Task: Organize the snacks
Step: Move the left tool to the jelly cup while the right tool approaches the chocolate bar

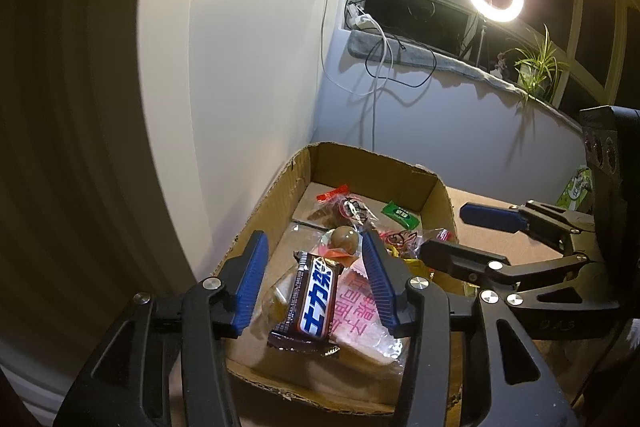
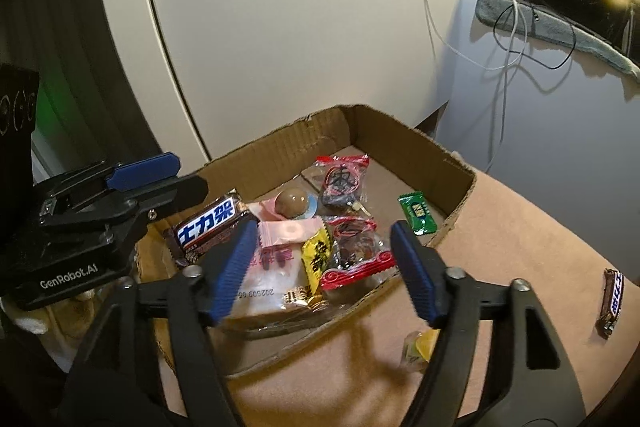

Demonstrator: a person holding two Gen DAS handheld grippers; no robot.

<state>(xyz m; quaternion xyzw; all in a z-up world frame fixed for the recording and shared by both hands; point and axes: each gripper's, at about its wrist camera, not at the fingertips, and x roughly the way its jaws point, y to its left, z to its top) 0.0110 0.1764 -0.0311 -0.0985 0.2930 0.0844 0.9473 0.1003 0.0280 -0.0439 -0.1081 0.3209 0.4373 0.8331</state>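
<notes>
Left gripper (image 1: 310,259) jaws part-open above the brown chocolate bar (image 1: 314,301) in the cardboard box (image 1: 372,163); right gripper (image 2: 324,263) at three o'clock, wide, empty

A: The pink packet (image 1: 360,311) lies partly hidden under the chocolate bar (image 1: 314,301).

B: The yellow sweet (image 2: 420,345) is blurred, half behind the right gripper's finger (image 2: 416,271).

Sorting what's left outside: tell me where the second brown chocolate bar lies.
In the right wrist view, the second brown chocolate bar lies on the tan tabletop at far right, outside the cardboard box.
</notes>
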